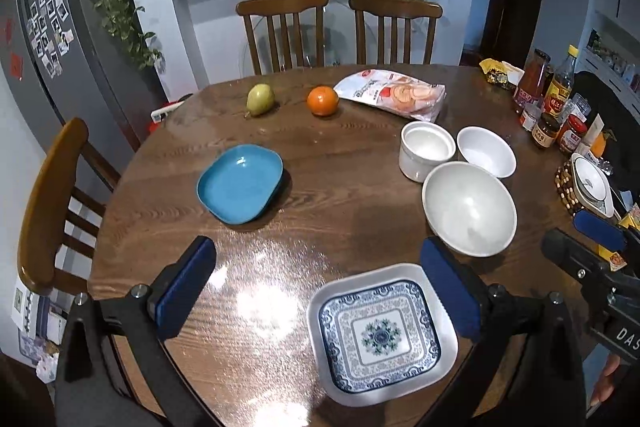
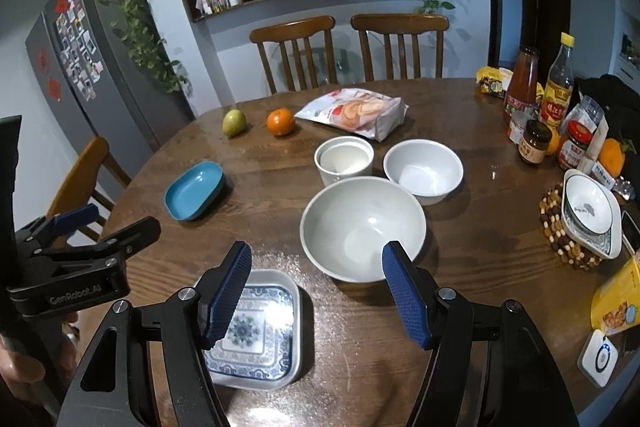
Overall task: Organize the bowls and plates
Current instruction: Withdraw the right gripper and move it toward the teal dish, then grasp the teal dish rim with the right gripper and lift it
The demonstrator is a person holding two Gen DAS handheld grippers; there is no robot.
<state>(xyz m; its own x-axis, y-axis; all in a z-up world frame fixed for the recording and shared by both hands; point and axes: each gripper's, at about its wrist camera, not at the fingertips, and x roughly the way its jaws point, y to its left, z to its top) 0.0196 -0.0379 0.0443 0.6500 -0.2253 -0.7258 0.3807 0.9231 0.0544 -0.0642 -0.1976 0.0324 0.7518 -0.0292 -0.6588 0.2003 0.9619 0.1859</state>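
Note:
On the round wooden table [image 1: 332,203] lie a blue plate [image 1: 239,183] [image 2: 195,191] and a blue-patterned square plate [image 1: 380,335] [image 2: 256,331]. Three white bowls stand together: a large one [image 1: 469,207] [image 2: 362,227], a straight-walled one [image 1: 426,150] [image 2: 344,160] and a small one [image 1: 486,151] [image 2: 423,166]. My left gripper [image 1: 320,287] [image 2: 80,227] hangs open above the table, the patterned plate below its right finger. My right gripper [image 2: 320,291] [image 1: 588,243] is open too, nothing between its fingers, hovering between the patterned plate and the large bowl.
A pear [image 1: 260,100], an orange [image 1: 322,101] and a snack bag [image 1: 392,94] lie at the far side. Sauce bottles and jars [image 2: 540,107] crowd the right edge, beside a patterned dish on a beaded trivet [image 2: 592,215]. Chairs [image 1: 340,31] ring the table.

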